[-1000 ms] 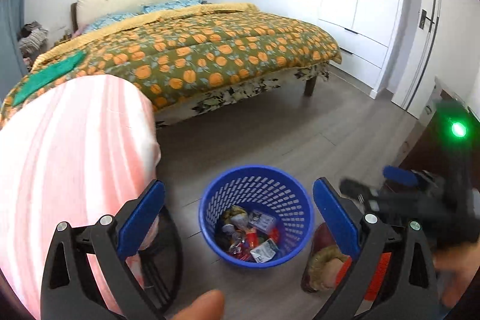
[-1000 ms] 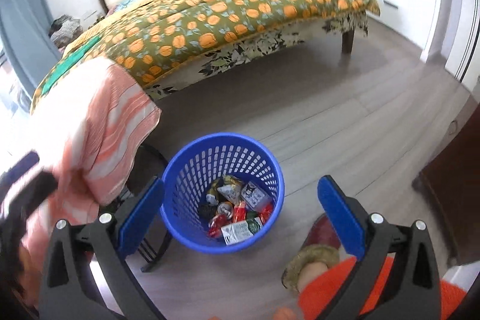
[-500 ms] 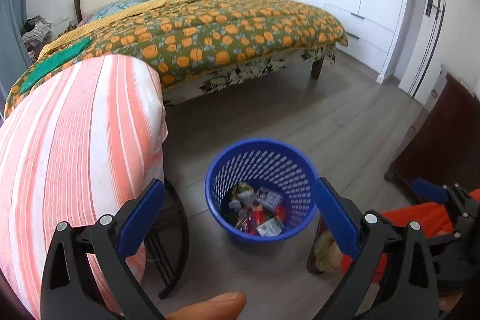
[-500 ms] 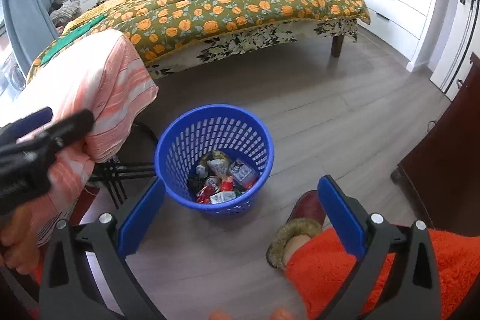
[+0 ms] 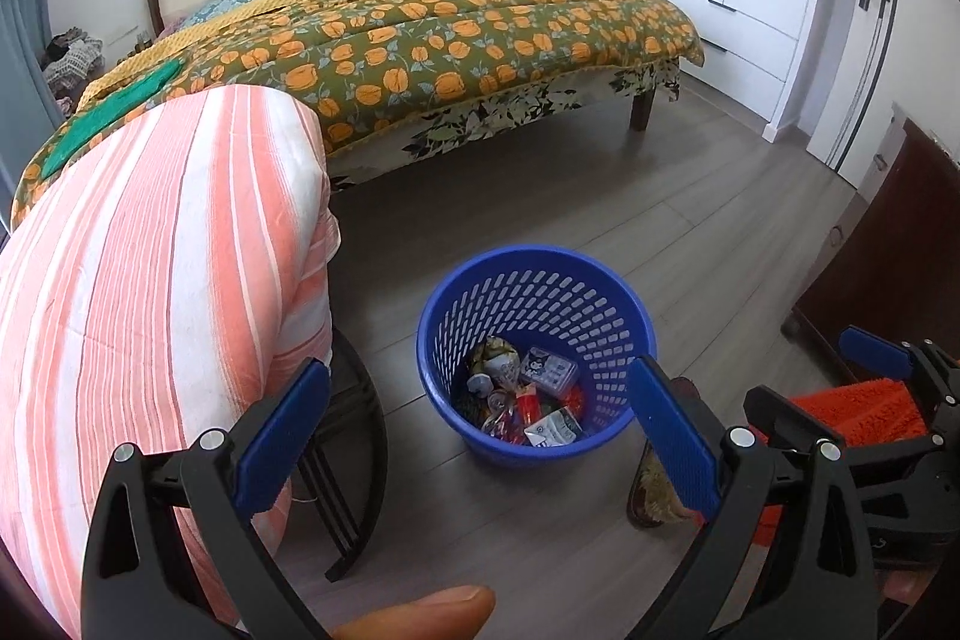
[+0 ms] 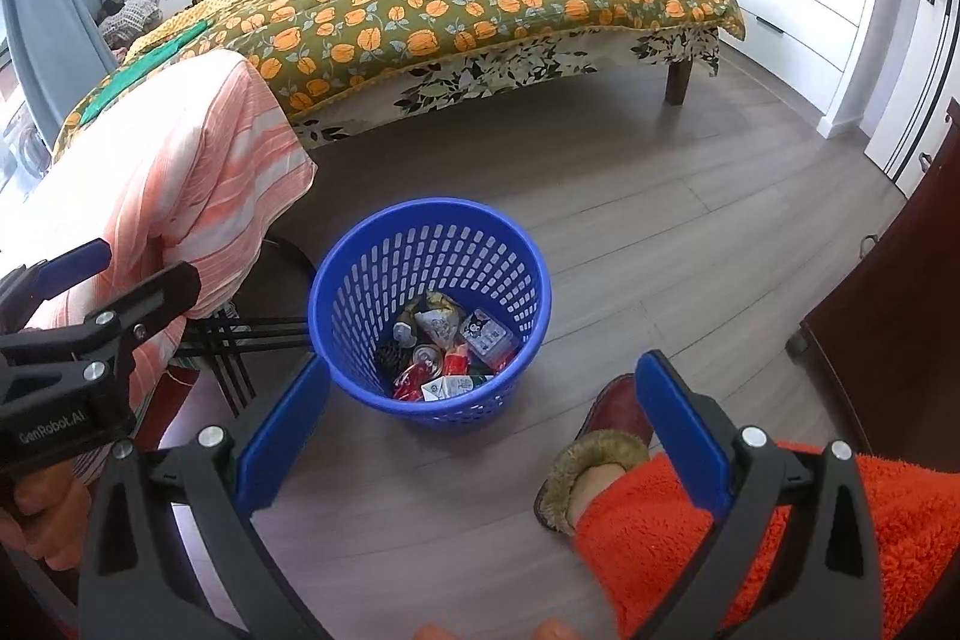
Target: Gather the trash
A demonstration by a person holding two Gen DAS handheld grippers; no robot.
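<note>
Both grippers hang above the floor (image 6: 690, 220) with their blue pads spread wide and nothing between them. From behind the left gripper (image 5: 480, 436) the pads frame a blue basket (image 5: 534, 256) that stands on the grey boards, and the right gripper (image 6: 474, 418) frames the same basket (image 6: 429, 214) from a little farther round. Down in its bottom lies the trash (image 6: 447, 352): a crumpled wrapper, a small printed box, what looks like a can top, red scraps and a white carton. The pieces overlap and are small, so I cannot tell most of them apart, and the near wall of the basket hides whatever lies against it.

Left of the basket a pink and white striped cloth (image 5: 162, 280) is draped over some piece of furniture. Only dark curved legs (image 5: 354, 466) show beneath it, so whether it is a chair or a stand I cannot tell. A dark red slipper (image 6: 606, 418) with a furry cuff rests on the floor just beside the basket, partly covered by the right pad and by fuzzy orange fabric (image 6: 678, 532). A fingertip (image 5: 426, 610) pokes in at the bottom edge of the left view, cut off by the frame. Behind everything stands a bed (image 5: 456, 34) under an orange-flowered quilt. A dark wooden cabinet (image 6: 900, 304) is clipped by the right edge.
</note>
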